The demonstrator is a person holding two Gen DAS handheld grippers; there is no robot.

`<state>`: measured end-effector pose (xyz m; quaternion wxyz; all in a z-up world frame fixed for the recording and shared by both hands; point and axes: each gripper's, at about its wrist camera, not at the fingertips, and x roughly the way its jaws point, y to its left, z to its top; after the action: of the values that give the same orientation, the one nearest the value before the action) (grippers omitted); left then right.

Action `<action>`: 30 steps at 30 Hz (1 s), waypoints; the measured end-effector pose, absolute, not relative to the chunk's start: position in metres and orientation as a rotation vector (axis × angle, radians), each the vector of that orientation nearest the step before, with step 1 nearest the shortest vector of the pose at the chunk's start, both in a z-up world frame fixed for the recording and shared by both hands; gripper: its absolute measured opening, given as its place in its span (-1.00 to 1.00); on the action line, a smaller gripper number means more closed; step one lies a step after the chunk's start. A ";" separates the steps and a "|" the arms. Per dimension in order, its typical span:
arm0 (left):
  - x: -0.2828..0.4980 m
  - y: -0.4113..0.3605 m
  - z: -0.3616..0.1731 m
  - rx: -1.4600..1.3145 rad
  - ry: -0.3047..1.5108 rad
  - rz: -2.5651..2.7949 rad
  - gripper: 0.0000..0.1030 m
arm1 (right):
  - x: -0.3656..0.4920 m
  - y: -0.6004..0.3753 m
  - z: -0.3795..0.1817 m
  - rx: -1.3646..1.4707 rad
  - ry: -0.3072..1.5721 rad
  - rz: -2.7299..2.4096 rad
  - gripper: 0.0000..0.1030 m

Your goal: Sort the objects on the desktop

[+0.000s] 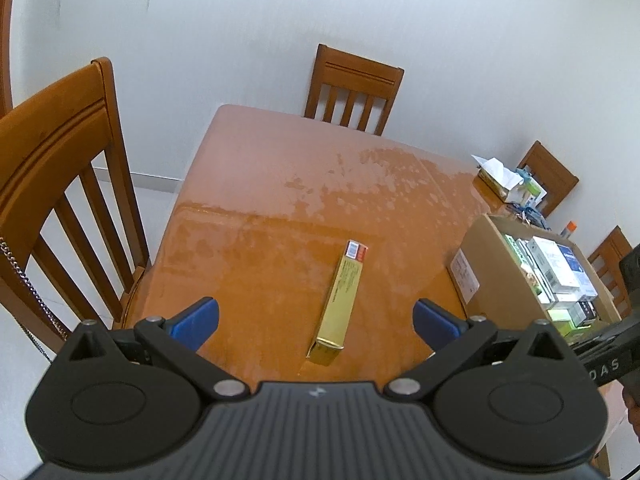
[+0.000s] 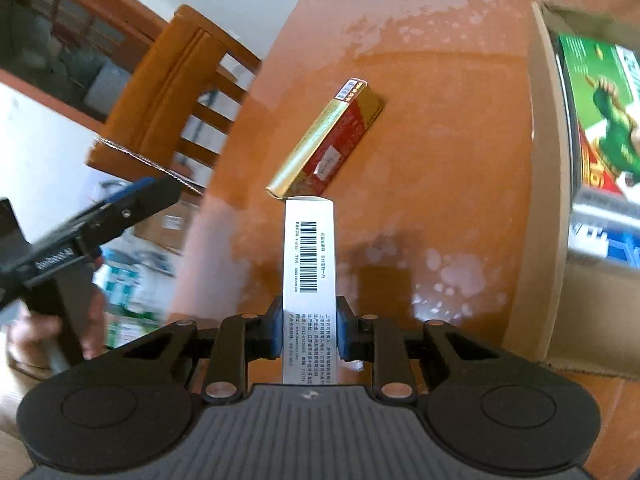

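While the right gripper (image 2: 307, 330) holds its blue pads clamped on a white barcoded box (image 2: 308, 264) above the table (image 1: 280, 184), the left gripper (image 1: 316, 318) hovers with its fingers wide apart and empty over a gold-and-red box (image 1: 340, 300) lying near the table's near edge. The step in hand appears to be carrying the white box to the cardboard carton (image 2: 548, 200) at the table's right edge. The next move calls for lifting it over the carton wall and releasing it among the packed boxes.
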<state>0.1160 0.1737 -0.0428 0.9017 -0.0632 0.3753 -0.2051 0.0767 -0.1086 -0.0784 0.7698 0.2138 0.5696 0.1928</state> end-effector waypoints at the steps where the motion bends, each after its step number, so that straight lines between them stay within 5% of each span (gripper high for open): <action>1: 0.116 0.172 -0.042 -0.128 0.775 -0.425 0.99 | 0.076 -0.112 -0.078 0.485 1.233 0.422 -0.44; 30: 0.091 0.121 -0.049 -0.068 0.834 -0.466 0.99 | 0.072 -0.201 -0.009 0.537 1.020 0.391 -0.44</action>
<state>0.0910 0.1208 -0.0490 0.8875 -0.0328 0.4011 -0.2243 0.0719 -0.2013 -0.0087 0.8205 0.2521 0.4789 0.1839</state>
